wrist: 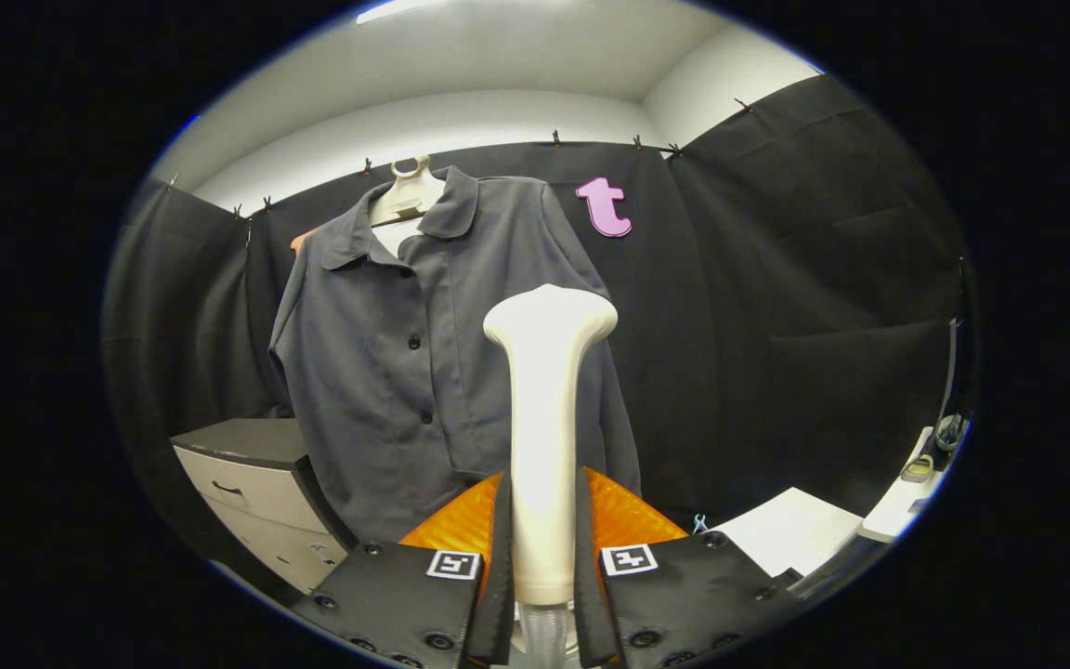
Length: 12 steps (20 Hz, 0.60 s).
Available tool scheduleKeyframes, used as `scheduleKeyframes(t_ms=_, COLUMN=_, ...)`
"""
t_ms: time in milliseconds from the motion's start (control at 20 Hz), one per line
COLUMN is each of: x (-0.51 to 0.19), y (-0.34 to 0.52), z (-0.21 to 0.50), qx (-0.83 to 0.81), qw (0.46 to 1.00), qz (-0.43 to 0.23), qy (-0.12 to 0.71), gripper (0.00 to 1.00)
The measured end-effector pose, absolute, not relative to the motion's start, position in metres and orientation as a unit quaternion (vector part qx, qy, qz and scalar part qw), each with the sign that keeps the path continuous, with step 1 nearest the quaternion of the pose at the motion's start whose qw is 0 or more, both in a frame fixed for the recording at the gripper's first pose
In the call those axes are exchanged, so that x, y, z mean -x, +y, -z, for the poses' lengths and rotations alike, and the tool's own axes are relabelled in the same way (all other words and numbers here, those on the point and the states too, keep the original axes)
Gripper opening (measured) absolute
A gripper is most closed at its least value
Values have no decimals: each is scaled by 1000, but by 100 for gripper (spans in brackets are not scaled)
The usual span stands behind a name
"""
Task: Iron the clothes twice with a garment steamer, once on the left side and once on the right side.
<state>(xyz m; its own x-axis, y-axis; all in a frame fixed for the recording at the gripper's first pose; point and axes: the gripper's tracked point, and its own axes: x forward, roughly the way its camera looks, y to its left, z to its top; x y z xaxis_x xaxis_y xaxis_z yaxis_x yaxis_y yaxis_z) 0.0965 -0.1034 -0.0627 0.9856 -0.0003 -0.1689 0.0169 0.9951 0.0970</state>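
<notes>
Fingers (544, 557): closed on the white garment steamer (546, 409), gripping its handle from both sides.
Steamer head: upright, seemingly short of the grey shirt (405, 353) hanging beyond.

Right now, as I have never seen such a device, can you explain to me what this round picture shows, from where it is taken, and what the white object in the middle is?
The camera rides on a hand-held gripper and looks forward along its jaws, the black and orange parts below. The jaws press from both sides on the white plastic garment steamer, held upright. Beyond it a dark grey buttoned shirt hangs on a white hanger before the black cloth wall. Beside the shirt stands a drawer cabinet.
</notes>
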Motion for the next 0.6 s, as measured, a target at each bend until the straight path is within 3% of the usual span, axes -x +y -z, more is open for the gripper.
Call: scheduleKeyframes(t_ms=600, x=-168, y=-61, z=20, qx=-8, qw=997, qz=-30, qy=71, gripper=34)
